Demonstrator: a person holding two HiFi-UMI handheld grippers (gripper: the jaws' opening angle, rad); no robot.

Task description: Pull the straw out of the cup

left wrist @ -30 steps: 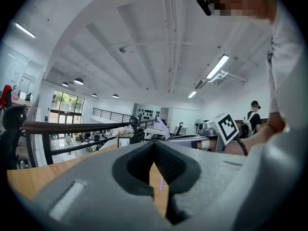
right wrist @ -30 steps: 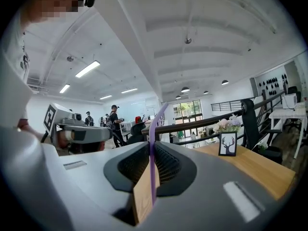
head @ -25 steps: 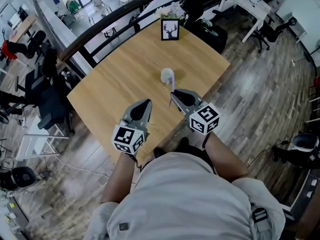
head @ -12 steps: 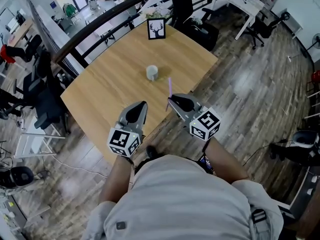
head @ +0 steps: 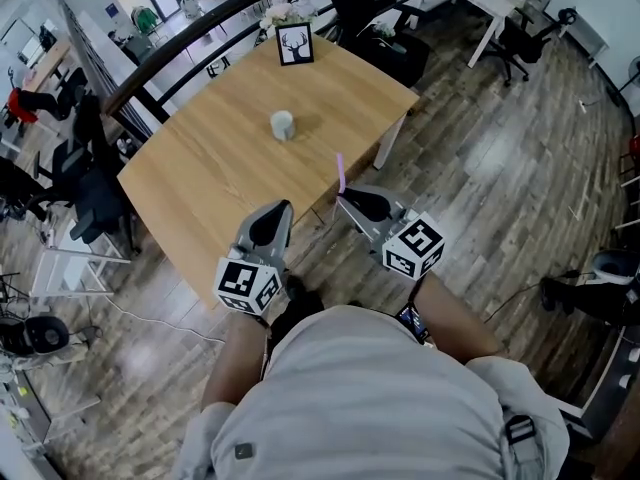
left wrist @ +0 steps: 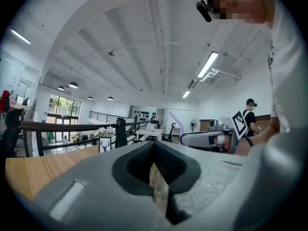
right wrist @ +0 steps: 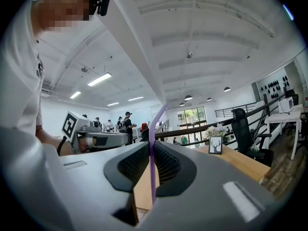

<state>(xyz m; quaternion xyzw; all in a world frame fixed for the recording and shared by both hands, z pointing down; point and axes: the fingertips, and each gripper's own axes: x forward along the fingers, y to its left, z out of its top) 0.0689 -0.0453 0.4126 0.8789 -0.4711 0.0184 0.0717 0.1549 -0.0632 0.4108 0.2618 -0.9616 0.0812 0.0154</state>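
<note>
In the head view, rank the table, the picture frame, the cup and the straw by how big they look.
1. table
2. picture frame
3. cup and straw: not ranked. The straw looks longer but far thinner, and it is held nearer the camera.

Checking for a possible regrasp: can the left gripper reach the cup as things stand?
Probably not. The cup stands mid-table, well beyond the left gripper, which is held about at the table's near edge. Nothing blocks the way; the distance alone looks too great.
</note>
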